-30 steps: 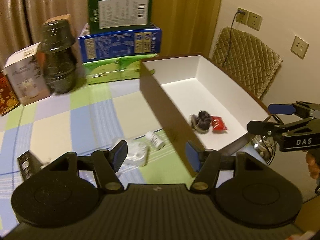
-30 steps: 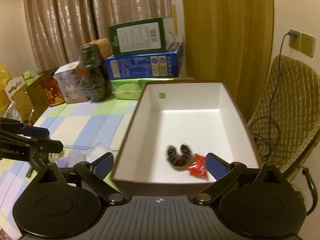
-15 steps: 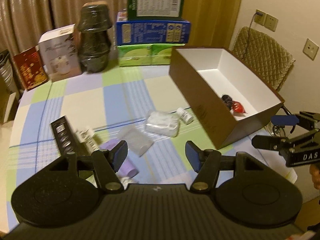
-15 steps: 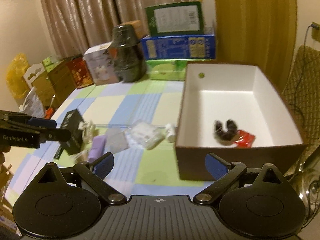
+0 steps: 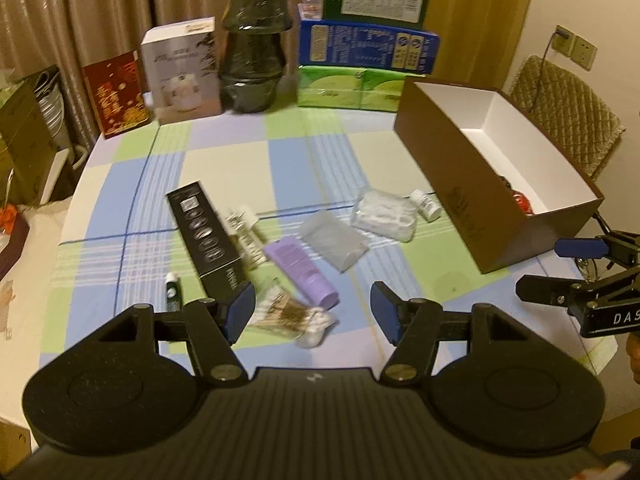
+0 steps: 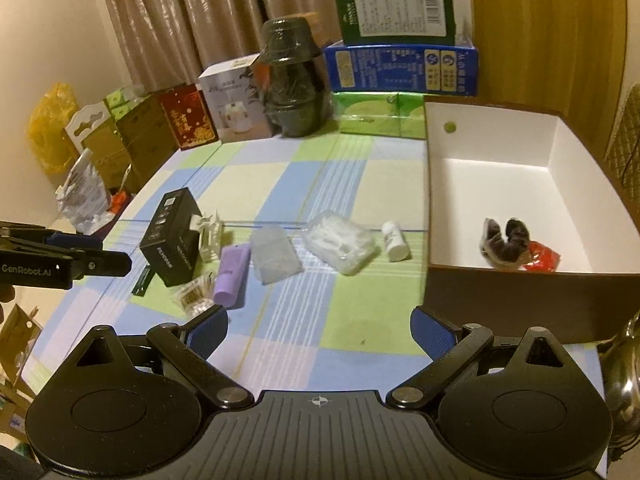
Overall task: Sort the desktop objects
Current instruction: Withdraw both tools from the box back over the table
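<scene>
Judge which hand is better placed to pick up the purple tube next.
Left, probably. The purple tube lies just ahead of the left gripper, jaws open and empty. The right gripper sits nearer the box.

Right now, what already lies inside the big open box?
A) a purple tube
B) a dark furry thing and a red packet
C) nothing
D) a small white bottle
B: a dark furry thing and a red packet lie on the floor of the box.
</scene>
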Tool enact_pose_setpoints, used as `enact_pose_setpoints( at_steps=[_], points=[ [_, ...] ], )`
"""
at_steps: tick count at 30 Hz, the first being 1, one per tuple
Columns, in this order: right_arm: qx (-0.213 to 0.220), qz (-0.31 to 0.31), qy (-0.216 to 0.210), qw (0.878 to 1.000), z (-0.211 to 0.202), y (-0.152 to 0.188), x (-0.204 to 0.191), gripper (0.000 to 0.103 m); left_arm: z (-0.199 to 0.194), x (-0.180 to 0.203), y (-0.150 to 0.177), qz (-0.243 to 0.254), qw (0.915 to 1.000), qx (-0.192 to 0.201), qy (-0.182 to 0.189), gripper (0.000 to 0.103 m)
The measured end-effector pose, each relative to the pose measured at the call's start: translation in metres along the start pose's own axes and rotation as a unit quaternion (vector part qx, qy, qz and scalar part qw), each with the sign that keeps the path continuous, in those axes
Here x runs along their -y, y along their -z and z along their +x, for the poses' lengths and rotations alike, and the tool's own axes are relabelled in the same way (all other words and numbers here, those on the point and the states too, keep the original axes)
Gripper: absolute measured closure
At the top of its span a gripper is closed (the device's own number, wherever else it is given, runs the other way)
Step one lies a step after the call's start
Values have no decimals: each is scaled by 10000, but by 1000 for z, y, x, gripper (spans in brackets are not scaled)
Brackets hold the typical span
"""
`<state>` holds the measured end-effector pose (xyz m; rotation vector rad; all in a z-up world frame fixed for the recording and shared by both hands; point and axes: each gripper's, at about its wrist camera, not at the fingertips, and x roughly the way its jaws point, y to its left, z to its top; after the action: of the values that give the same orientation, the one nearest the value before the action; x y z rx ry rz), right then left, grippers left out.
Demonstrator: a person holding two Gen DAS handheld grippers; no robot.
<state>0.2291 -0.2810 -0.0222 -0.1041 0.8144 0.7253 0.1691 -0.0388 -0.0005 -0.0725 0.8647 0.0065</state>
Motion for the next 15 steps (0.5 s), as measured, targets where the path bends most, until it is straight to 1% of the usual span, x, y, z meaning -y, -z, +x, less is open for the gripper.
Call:
enact_pose_setpoints(
  at_steps=[10,15],
  points=[
    [-198,-63,-86,9997,24,1,-13,8,6,-27,16,-308,9990,-186,-265,44],
    [-220,-180,-109,9995,38,-1,-25,8,9,-41,19,-430,9979,-243,-422,44]
  ],
)
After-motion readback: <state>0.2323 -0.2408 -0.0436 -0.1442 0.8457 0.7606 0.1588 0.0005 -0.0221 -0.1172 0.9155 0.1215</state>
